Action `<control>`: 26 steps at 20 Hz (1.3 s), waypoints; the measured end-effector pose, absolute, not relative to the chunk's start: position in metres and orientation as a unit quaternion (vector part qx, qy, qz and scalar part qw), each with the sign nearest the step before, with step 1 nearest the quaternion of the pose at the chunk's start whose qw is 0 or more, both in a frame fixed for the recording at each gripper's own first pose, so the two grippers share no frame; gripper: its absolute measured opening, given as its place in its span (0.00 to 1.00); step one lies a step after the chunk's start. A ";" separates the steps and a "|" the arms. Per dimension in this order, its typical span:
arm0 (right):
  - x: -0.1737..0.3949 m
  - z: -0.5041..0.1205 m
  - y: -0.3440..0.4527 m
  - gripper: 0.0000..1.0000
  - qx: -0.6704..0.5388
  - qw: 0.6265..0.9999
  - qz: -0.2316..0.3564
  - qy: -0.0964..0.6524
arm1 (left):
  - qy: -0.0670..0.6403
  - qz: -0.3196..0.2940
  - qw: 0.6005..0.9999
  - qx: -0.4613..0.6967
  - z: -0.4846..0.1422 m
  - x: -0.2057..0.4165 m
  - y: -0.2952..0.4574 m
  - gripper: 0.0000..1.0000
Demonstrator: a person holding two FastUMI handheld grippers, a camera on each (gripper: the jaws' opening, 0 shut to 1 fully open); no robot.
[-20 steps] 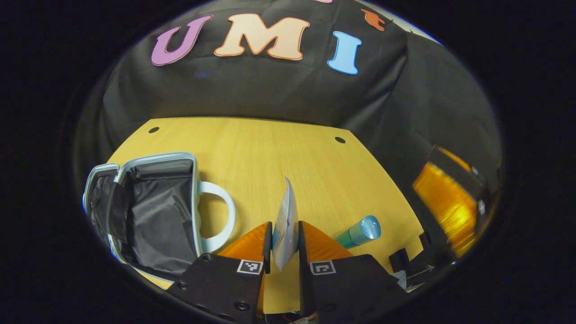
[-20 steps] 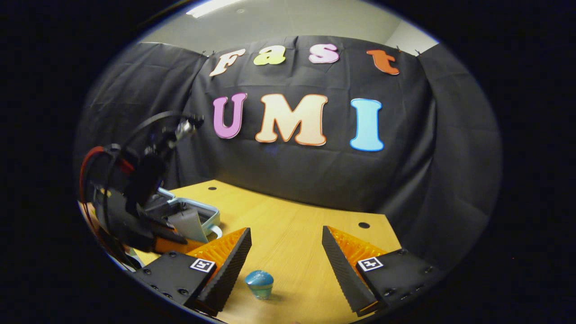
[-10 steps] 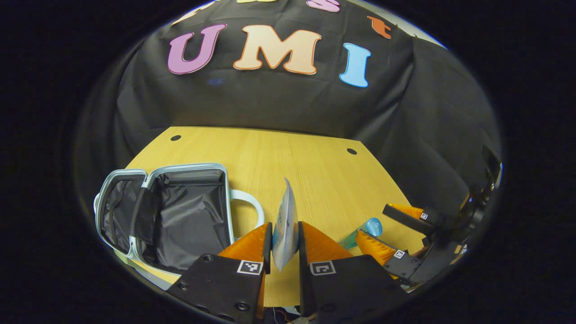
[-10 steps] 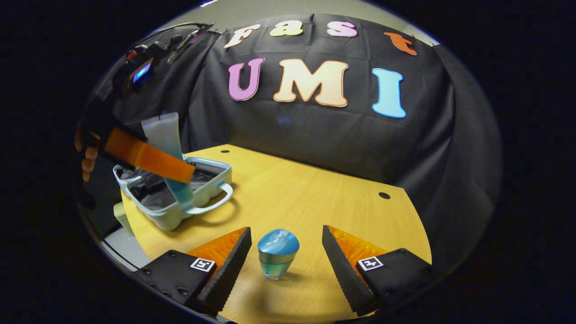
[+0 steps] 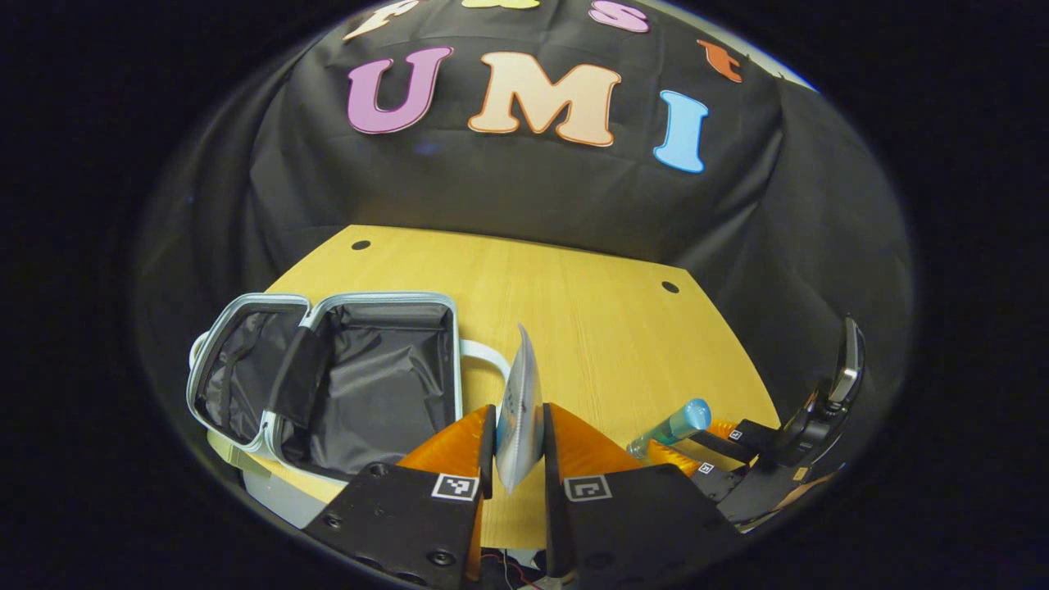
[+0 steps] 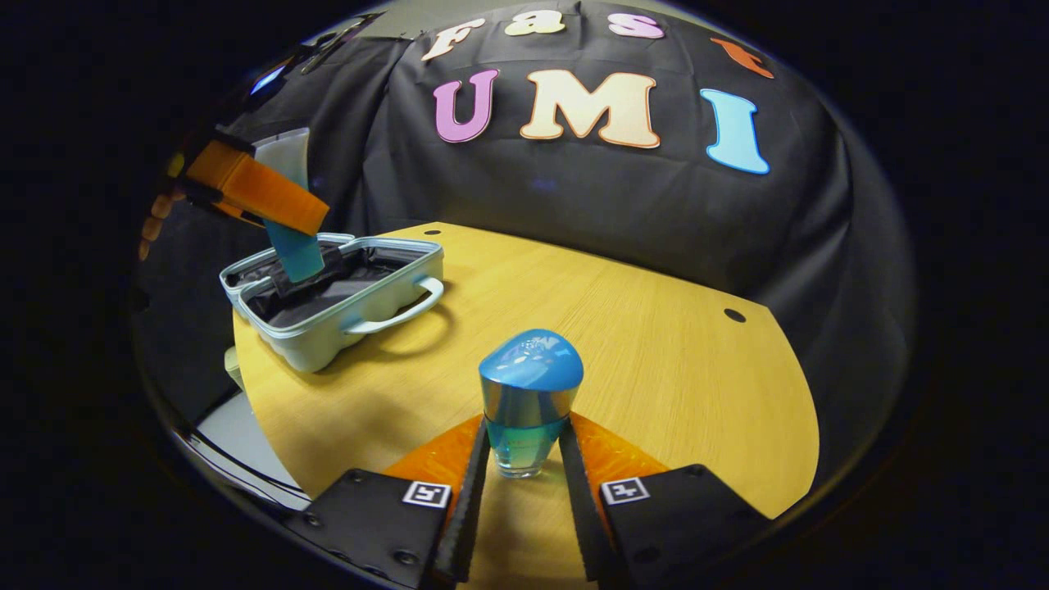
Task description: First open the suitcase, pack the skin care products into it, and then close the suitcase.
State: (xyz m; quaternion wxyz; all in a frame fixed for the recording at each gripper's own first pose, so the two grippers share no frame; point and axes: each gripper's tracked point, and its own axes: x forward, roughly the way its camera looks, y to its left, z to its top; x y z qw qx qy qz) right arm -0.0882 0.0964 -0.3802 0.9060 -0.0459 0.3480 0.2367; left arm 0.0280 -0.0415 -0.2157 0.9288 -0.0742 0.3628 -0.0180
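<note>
Now the right gripper (image 6: 524,471) has closed its jaws onto the small clear bottle of blue-green liquid with a rounded blue cap (image 6: 529,393), where half a second ago they stood wide apart on either side of it; the bottle looks to stand upright on the pale wooden table (image 6: 656,344), so the lift is not yet begun. The left gripper (image 5: 518,442) still clamps the flat white squeeze tube with a teal lower end (image 5: 519,410) and has carried it closer to the open pale-blue hard-shell suitcase with black fabric lining (image 5: 369,385), though it hangs beside the handle, not over the lining. Both products are therefore in hand and unpacked. Whether the bottle's base still touches the wood is hard to judge, and the tube's held end is hidden between the fingers.
</note>
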 end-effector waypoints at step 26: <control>-0.075 -0.259 0.285 0.48 0.139 0.821 0.333 0.442 | 0.552 0.020 0.829 -0.087 -0.345 0.028 0.130 0.24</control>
